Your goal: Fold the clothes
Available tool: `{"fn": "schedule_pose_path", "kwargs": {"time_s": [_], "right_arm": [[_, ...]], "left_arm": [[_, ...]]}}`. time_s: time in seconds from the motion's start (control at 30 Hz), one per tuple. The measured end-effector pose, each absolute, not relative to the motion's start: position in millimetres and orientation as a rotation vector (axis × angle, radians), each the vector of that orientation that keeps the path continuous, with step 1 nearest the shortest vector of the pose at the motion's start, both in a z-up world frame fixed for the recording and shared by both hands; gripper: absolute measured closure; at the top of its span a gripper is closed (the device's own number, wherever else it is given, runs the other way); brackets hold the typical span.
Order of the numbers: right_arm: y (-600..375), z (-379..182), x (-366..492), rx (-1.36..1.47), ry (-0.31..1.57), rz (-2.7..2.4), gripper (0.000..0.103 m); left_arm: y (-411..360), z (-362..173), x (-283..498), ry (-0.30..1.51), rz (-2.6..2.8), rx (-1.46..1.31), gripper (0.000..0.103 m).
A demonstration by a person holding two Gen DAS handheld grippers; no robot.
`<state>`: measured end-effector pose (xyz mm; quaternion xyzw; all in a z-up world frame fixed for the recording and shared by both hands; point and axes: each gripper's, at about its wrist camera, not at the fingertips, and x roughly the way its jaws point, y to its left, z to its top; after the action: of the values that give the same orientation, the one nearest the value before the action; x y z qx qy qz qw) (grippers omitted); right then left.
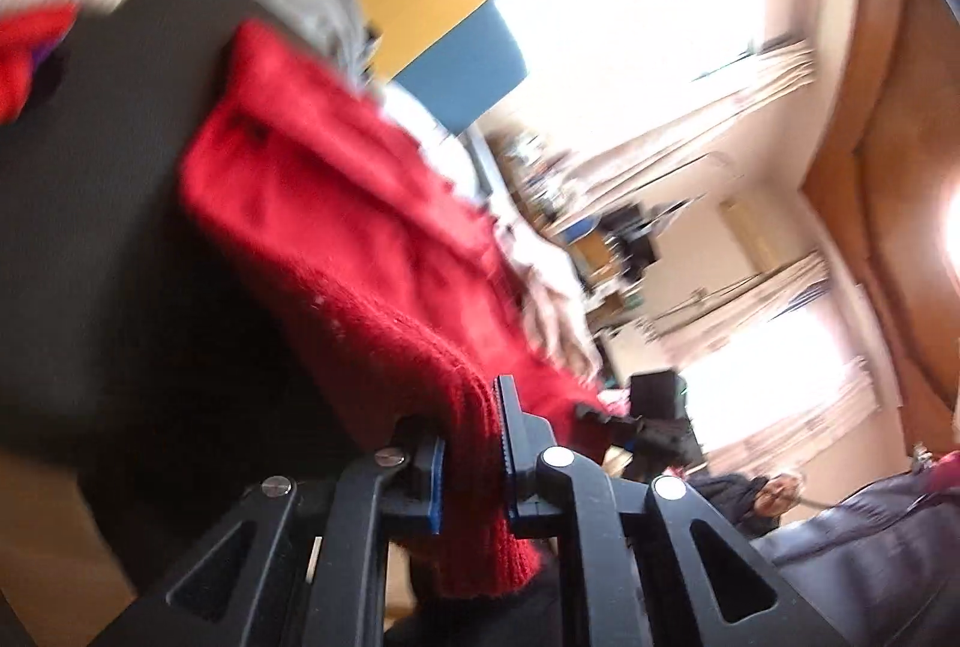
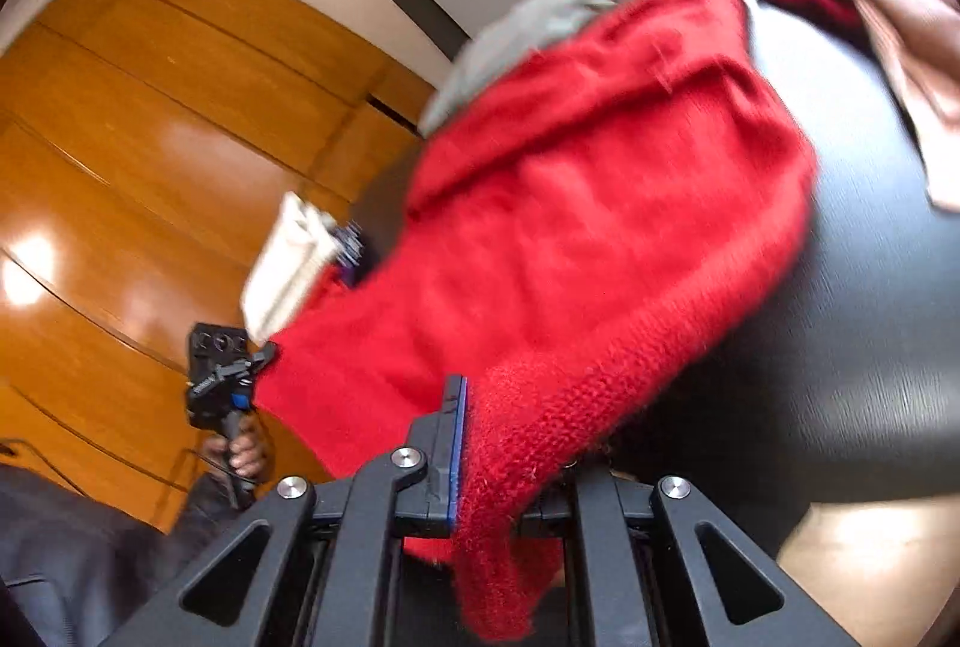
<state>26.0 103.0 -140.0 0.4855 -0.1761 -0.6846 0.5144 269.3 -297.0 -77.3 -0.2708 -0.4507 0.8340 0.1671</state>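
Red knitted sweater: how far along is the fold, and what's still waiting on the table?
Done: no finished fold is visible. In hand: the red knitted sweater is clamped at one edge by the left gripper and at another by the right gripper, partly lifted off the dark table. Left: folding it, then the grey garment and the beige cloth lying loose behind it.
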Motion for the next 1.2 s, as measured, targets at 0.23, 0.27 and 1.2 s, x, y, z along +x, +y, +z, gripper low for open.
{"fn": "schedule_pose_path", "kwargs": {"time_s": [0.23,0.27,1.2], "right_arm": [[77,-108,-42,1.053,-0.501,-1.681,0.092],[73,-108,-55,1.051,-0.505,-1.691,0.092],[47,-160,-93,1.281,-0.421,-1.606,0.089]], "left_arm": [[-331,-44,190,-1.243,2.387,-0.601,0.094],[-335,-42,178,-1.245,2.395,-0.588,0.094],[-378,-140,185,-1.612,2.296,-0.857,0.096]]}}
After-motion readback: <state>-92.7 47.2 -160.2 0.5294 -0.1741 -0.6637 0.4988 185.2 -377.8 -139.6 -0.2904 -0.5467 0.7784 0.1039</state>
